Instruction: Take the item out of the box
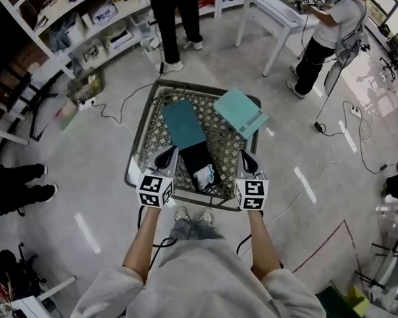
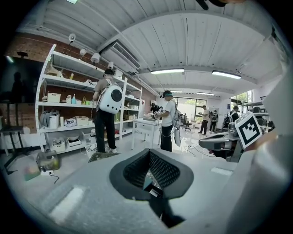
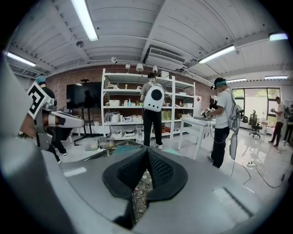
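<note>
Over the lattice table [image 1: 221, 141], forearms [image 1: 145, 241] parallel, left gripper [image 1: 167, 157] and right gripper [image 1: 247, 161] beside the black box [image 1: 196, 159], fingers [image 2: 132, 172] together, empty

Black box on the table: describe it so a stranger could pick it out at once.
In the head view, find the lattice-topped table in the middle of the floor. At its near edge lies the black box. Unlike the dark teal panel just behind it and the pale teal box at the far right corner, it is black and holds a white item.
</note>
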Tool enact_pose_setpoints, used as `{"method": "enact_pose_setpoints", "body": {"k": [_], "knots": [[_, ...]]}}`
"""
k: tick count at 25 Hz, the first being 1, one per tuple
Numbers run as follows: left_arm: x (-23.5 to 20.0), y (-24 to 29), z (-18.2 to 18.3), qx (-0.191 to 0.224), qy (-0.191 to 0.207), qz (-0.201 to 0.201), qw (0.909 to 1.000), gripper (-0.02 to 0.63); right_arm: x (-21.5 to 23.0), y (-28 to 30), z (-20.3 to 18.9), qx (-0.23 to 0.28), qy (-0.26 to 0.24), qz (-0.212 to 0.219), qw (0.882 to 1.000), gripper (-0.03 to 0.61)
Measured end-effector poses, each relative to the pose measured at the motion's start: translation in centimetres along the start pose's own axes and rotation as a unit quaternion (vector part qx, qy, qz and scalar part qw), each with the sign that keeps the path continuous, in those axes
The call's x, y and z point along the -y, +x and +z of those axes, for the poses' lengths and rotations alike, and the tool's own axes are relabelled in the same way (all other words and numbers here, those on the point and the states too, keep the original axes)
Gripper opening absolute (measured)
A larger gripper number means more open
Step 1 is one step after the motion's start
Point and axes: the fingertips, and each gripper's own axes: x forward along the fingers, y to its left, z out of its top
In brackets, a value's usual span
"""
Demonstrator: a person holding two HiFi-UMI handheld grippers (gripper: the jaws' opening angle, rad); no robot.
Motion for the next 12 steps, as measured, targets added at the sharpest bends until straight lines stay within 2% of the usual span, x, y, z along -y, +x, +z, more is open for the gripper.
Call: {"method": "enact_pose_setpoints", "body": {"k": [12], "knots": [[-0.4, -0.7, -6.2, -0.048, -0.027, -0.023, 0.9982, 0.005, -3.5, -0.1, -6.6, -0.067, 0.02, -0.003, 0.998, 0.0]]}}
